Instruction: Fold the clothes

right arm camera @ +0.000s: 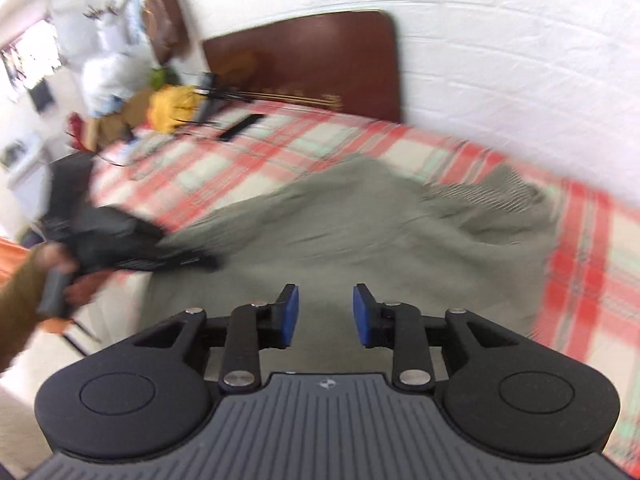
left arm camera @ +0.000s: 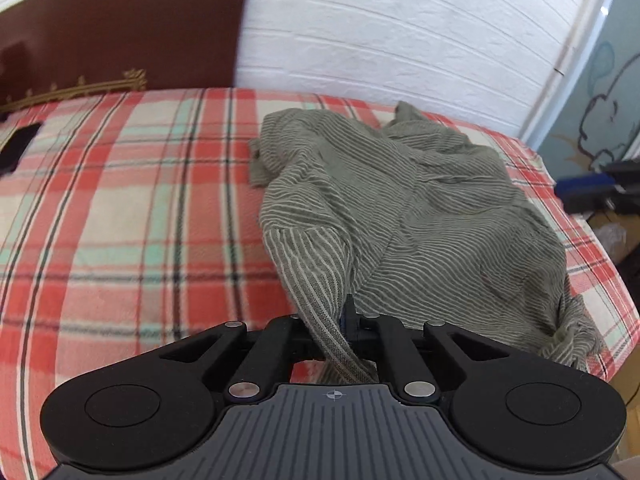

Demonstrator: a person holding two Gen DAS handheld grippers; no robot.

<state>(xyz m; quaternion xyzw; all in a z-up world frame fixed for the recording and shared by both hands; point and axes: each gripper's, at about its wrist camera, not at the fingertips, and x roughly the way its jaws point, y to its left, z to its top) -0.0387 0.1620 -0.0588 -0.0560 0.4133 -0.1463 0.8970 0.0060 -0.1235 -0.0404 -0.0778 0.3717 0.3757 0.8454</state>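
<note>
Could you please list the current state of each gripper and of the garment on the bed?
Left gripper: jaws shut on a bunched part of the striped garment.
Right gripper: jaws open, holding nothing, above the garment.
Striped garment: crumpled and unfolded on the plaid bedspread, one part pulled toward the left gripper.

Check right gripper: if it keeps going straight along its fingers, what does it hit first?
Most likely the grey-green striped garment spread on the plaid bedsheet. The open right gripper points straight at it with nothing between. Blur leaves depth unclear.
</note>
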